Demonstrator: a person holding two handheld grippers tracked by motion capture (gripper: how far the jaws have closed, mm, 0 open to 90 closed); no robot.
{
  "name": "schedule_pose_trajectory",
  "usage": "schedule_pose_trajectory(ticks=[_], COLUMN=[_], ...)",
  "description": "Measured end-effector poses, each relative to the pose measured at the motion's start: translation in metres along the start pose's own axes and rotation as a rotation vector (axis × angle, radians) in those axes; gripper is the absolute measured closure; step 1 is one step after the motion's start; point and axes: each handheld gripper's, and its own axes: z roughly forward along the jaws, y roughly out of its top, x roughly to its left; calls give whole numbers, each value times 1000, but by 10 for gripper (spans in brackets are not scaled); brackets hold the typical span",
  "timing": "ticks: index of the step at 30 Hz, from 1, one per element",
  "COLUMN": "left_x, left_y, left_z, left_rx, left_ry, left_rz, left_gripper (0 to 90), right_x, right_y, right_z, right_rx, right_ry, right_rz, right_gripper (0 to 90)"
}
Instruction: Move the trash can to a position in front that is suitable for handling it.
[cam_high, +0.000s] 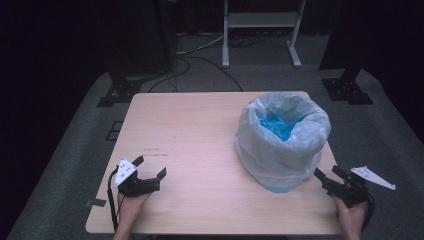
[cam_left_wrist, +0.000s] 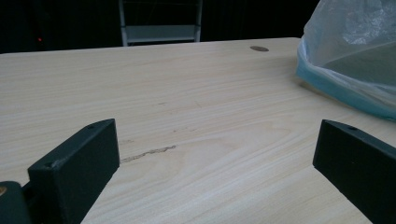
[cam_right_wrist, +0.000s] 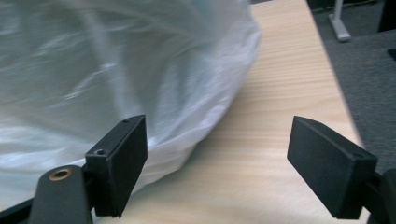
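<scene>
Though translucent, bag (cam_high: 280, 145) blurs its blue contents (cam_high: 278, 125).

The left gripper (cam_high: 150, 172) and right gripper (cam_high: 327, 175) are black, each topped by a pale grey three-cornered plate with small dark dots. Flat rectangular jaws carry small screws; a brass-coloured bushing sits at one base. A black cable (cam_high: 111, 197) trails from the left.
</scene>
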Motion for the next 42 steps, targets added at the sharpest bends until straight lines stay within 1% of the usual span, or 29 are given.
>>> schedule_pose_trajectory(ticks=[1,3,4,6,7,8,9,10,11,13,14,15,16,17,19,20,21,23,26,28,29,30,31,33,37,38,39,40,42], left_x=[0,0,0,0,1,1,1,1,1,1,1,1,1,1,0,0,0,0,1,3,3,4,4,5,6,6,6,7,7], left_y=[0,0,0,0,0,0,0,0,0,1,0,0,0,0,1,1,1,1,1,1,1,2,2,2,2,1,1,1,1], left_z=[0,0,0,0,0,-1,-1,-1,-1,-2,-1,-1,-1,-1,-1,-2,-2,-2,-2,-3,-3,-4,-4,-5,-5,-5,-5,-5,-5], left_rx=[0,0,-3,-3,-2,-2,-2,-7,-7,-7,-8,-8,-7,-8,-10,-11,-13,-10,-14,-17,-17,-16,-16,-20,-23,-25,-24,-23,-25], left_ry=[0,-4,-6,-6,-4,-4,-4,-2,-2,-1,-4,-4,-6,-8,-8,-8,-8,-9,-8,-5,-5,-2,-2,2,6,5,8,13,14], left_rz=[0,-3,-3,-3,-4,-5,-5,-6,-6,-2,-9,-9,-6,-3,0,2,2,2,-3,-6,-6,-5,-5,-5,-16,-20,-21,-18,-22], left_gripper=[0,0,0,0,0,0,0,0,0,0,0,0,0,0,0,0,0,0,0,0,0,0,0,0,0,0,0,0,0], right_x=[0,-6,-12,-15,-19,-22,-24,-26,-26,-28,-29,-29,-29,-29,-30,-29,-29,-27,-23,-18,-18,-14,-12,-11,-6,-2,-2,3,6], right_y=[0,4,7,9,12,16,19,24,24,31,39,39,43,53,56,64,64,72,81,87,87,87,87,87,85,83,83,84,84], right_z=[0,5,12,16,19,22,24,26,26,29,33,33,36,43,46,54,54,64,74,85,85,92,95,97,104,109,109,113,115], right_rx=[0,16,30,34,56,35,34,41,41,47,44,44,46,48,49,53,53,58,65,80,80,96,100,98,83,84,84,81,83], right_ry=[0,0,-11,-14,-3,-2,-23,-31,-31,-32,-40,-40,-40,-52,-52,-54,-54,-58,-47,-21,-21,-12,-18,-13,31,54,54,68,73], right_rz=[0,6,12,19,55,55,36,46,46,39,21,21,13,-13,-16,-23,-23,-54,-74,-102,-102,-141,-152,-151,-150,-159,-159,-175,-178], right_gripper=[185,183,183,184,182,182,182,182,182,182,182,182,182,181,182,182,182,182,182,183,183,233,237,238,238,238,238,238,238])
